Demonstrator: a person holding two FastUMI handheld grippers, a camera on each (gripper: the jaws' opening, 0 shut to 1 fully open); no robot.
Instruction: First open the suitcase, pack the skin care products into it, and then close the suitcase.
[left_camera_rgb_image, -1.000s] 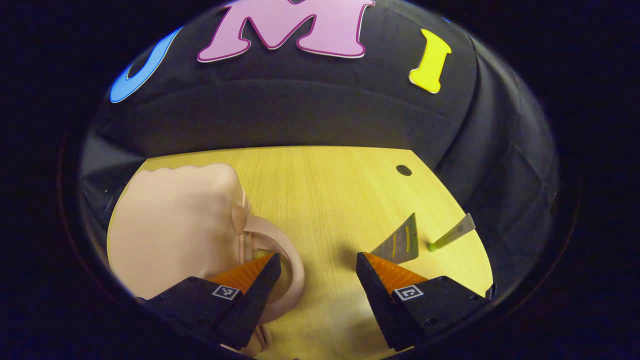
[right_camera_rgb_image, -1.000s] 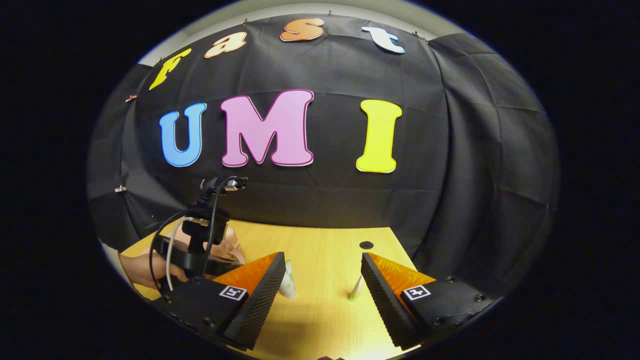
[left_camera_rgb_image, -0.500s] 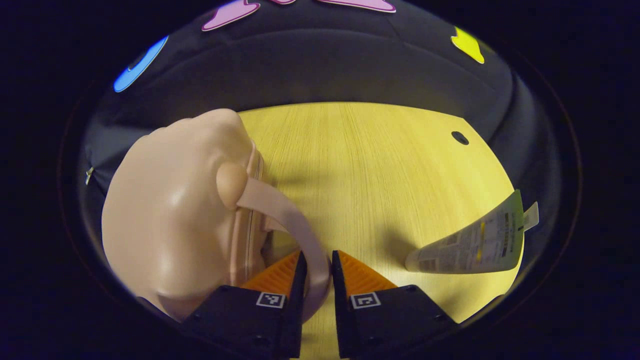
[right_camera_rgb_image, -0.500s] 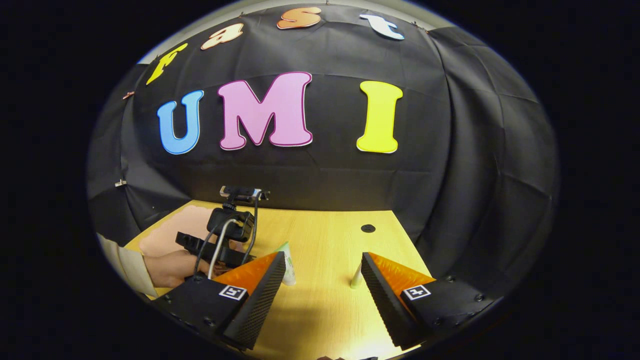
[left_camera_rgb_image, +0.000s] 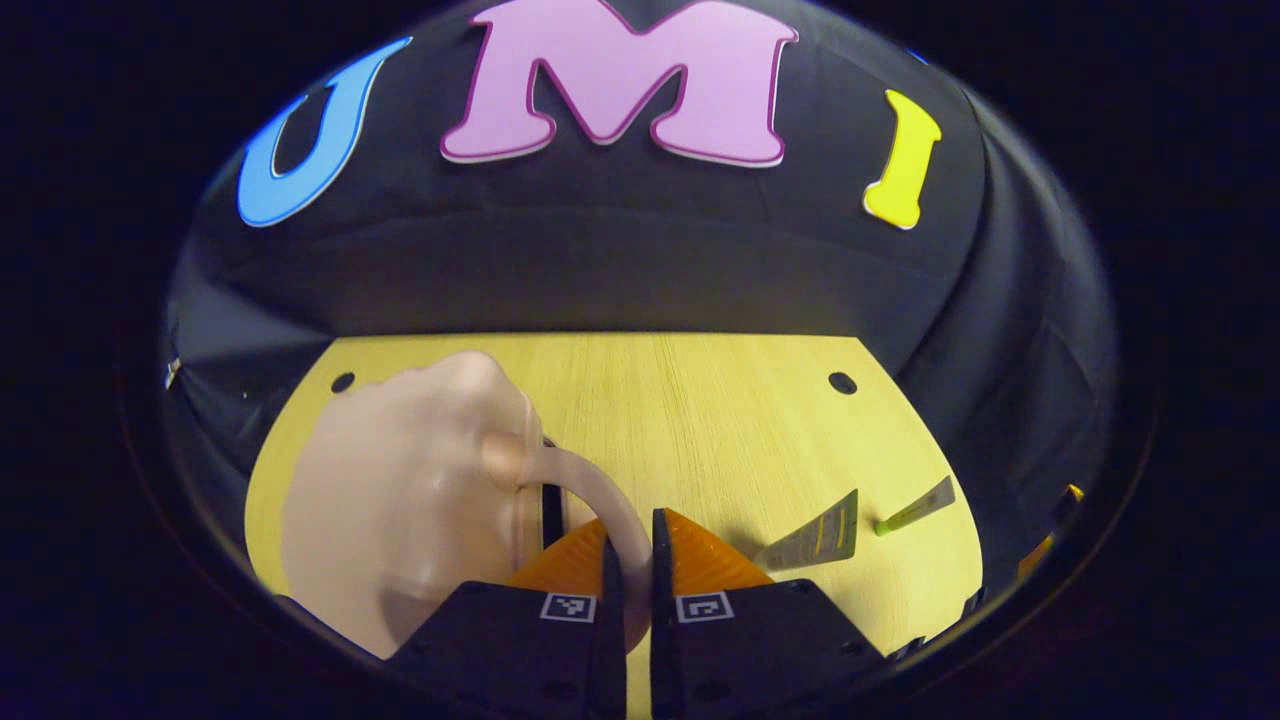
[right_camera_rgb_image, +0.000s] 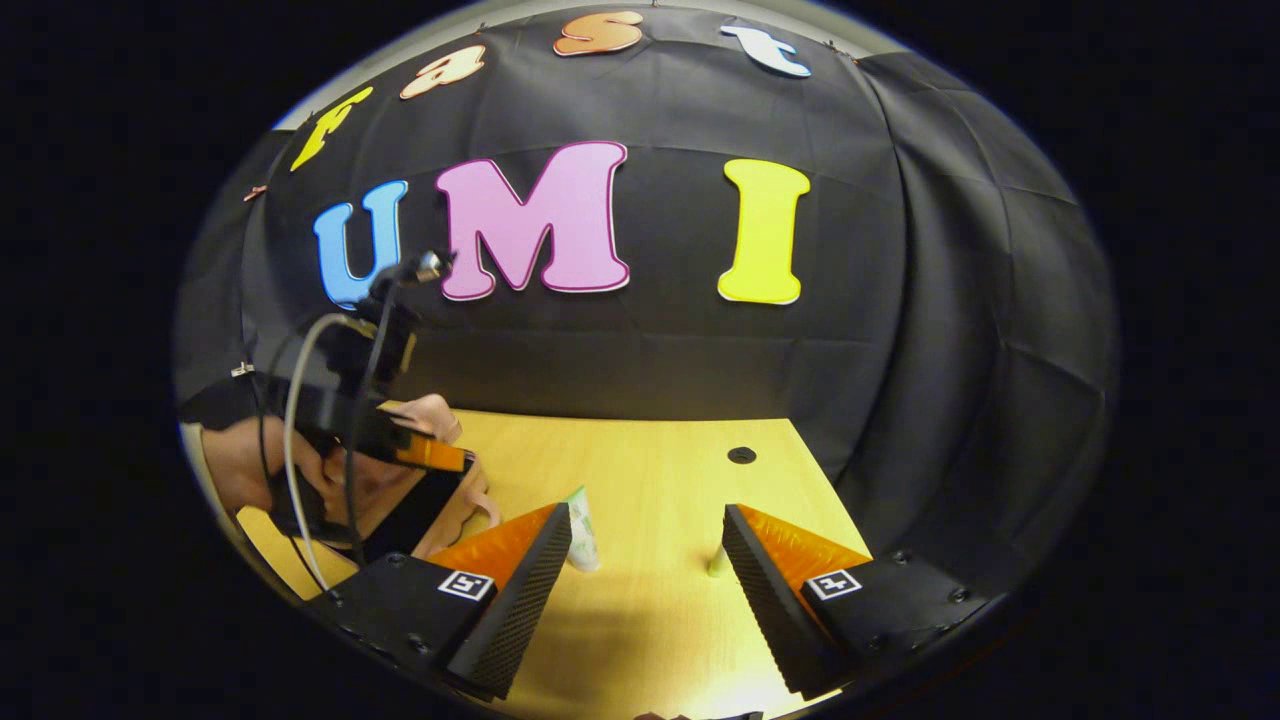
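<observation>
Both left gripper (left_camera_rgb_image: 630, 560) fingers clenched on the smooth pink suitcase (left_camera_rgb_image: 400, 510)'s curved handle (left_camera_rgb_image: 600, 500); right gripper (right_camera_rgb_image: 645, 580) released.

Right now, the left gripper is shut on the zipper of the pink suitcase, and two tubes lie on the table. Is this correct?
Not quite. In the left gripper view, the left gripper is shut on the suitcase's handle, not its zipper. The two tubes do lie on the table.

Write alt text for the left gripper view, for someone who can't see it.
The left gripper has its jaws shut on the curved handle of a pale pink suitcase lying on a wooden table. To the right on the table lie two tubes, a wide grey one and a thin green-capped one.
</observation>
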